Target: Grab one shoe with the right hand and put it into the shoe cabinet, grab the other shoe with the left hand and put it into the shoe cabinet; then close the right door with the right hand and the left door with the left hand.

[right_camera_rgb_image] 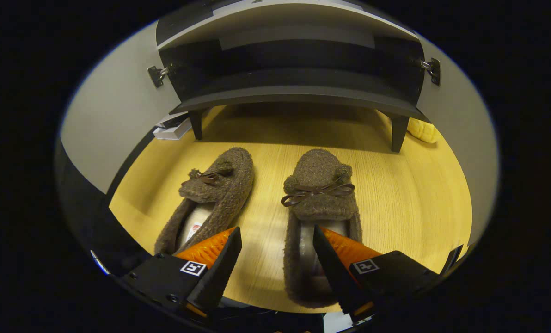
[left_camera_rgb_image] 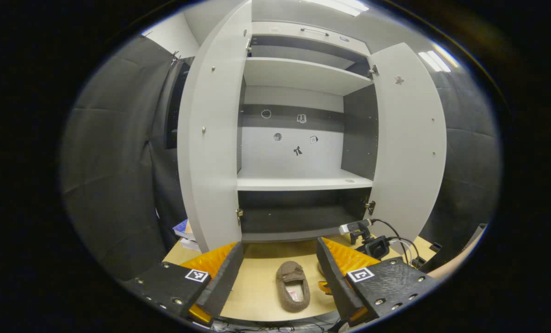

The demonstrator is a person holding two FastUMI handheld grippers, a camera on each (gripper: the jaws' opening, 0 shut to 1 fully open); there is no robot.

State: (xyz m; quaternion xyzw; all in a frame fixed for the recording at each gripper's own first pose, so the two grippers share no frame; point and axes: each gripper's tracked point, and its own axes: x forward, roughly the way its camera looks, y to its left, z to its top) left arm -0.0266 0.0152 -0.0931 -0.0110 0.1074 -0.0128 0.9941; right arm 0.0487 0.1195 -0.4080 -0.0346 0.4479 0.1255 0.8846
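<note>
Shoes first: two brown fuzzy slipper-style moccasins with little dark bows sit side by side on the light wooden tabletop (right_camera_rgb_image: 419,203), toes pointing at the cabinet. In the right gripper view the left-hand slipper (right_camera_rgb_image: 213,194) lies a bit angled, and the right-hand slipper (right_camera_rgb_image: 319,199) sits straight ahead. The right gripper (right_camera_rgb_image: 275,259) is low over them with its jaws spread wide, nothing pinched; its one finger is over the heel opening of the right-hand slipper, the other is over the heel end of the left-hand one, and the inner edge of the right-hand slipper plus bare table show in the gap. Can't tell if either finger actually touches the fuzz. Just beyond the toes is the dark bottom board of the grey shoe cabinet (right_camera_rgb_image: 298,95), standing on short dark legs, with something yellow and bumpy (right_camera_rgb_image: 422,130) by the far right leg. The left gripper view looks from farther back and higher: the left gripper (left_camera_rgb_image: 280,273) is also spread wide and holding nothing, with one slipper on the table showing between its fingers. The cabinet stands open, grey left door (left_camera_rgb_image: 213,134) and grey right door (left_camera_rgb_image: 407,143) both swung out, pale shelves inside with no shoes on them. A small black camera with cables (left_camera_rgb_image: 372,243) sits near the right door's foot, and some stacked books (left_camera_rgb_image: 185,231) peek out behind the left door.
</note>
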